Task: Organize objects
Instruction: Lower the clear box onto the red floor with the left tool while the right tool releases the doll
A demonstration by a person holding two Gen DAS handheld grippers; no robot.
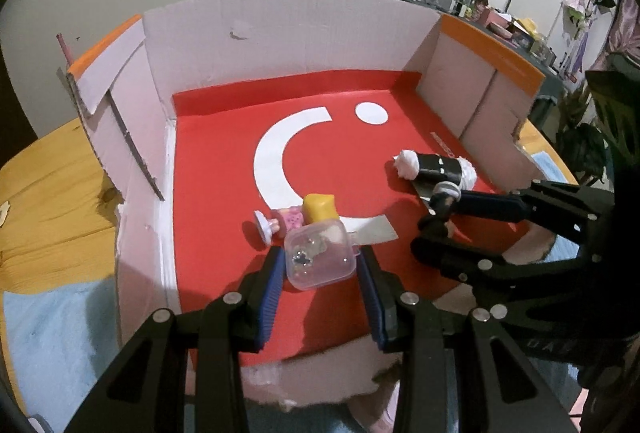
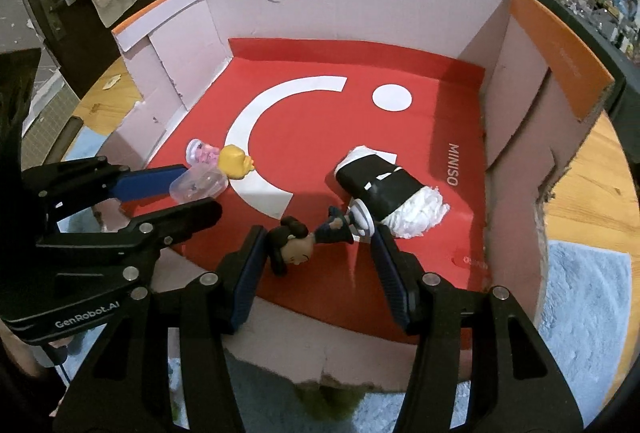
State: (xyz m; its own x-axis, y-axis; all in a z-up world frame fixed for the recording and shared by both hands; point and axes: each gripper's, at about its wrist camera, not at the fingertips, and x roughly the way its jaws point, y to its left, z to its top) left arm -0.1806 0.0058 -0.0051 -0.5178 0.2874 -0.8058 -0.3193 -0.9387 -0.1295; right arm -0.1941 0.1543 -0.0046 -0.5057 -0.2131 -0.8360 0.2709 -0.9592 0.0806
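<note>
Both carried items are down over the red floor of the cardboard box (image 1: 280, 33). The left hand-held gripper (image 1: 320, 273) clamps a clear plastic case (image 1: 320, 257) near the box's front edge, beside the yellow-haired figurine (image 1: 308, 213) lying there. The right hand-held gripper (image 2: 320, 257) spans a dark-haired figurine (image 2: 304, 245), probably gripped, next to the black roll (image 2: 384, 189). Letting go remains.
</note>
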